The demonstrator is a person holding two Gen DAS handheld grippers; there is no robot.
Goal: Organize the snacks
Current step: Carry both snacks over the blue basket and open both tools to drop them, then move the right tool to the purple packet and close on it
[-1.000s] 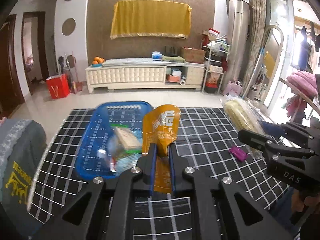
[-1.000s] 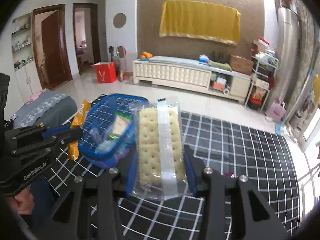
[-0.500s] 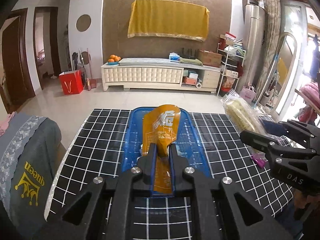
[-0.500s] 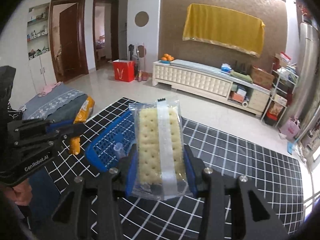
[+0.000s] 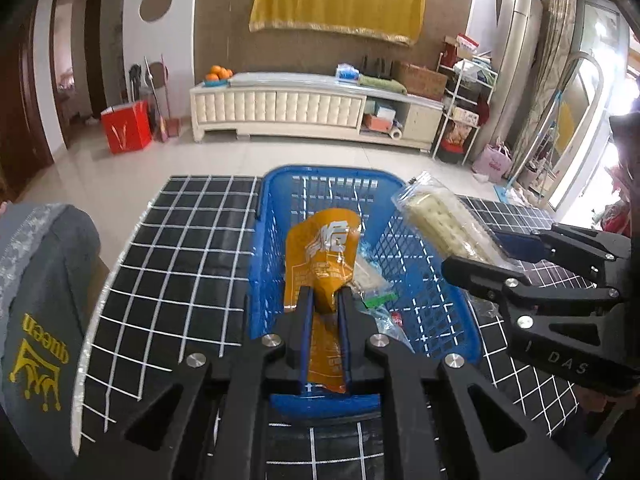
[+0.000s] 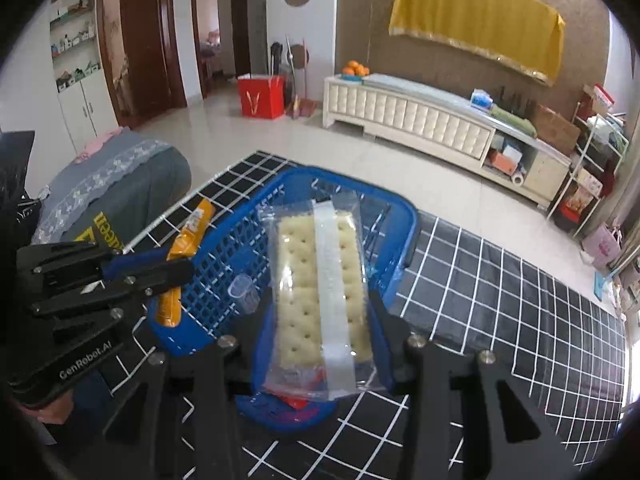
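Note:
A blue plastic basket (image 5: 276,208) (image 6: 224,252) stands on the black grid-patterned table. My left gripper (image 5: 323,300) (image 6: 160,268) is shut on an orange snack pouch (image 5: 322,252) (image 6: 188,236) and holds it over the basket. My right gripper (image 6: 324,308) (image 5: 480,256) is shut on a clear pack of crackers (image 6: 320,280) (image 5: 440,220) above the basket's right side. Several small snack packets (image 5: 370,280) and a small clear cup (image 6: 245,292) lie inside the basket.
A grey cushion with yellow print (image 5: 36,320) (image 6: 116,184) sits at the table's left edge. The black tablecloth (image 5: 176,248) (image 6: 500,300) extends on both sides of the basket. Beyond lie a tiled floor, a white TV cabinet (image 5: 300,108) and a red bag (image 5: 126,126).
Both grippers have come in over the blue basket, each still holding its snack. The basket now sits centred under them and looks nearer.

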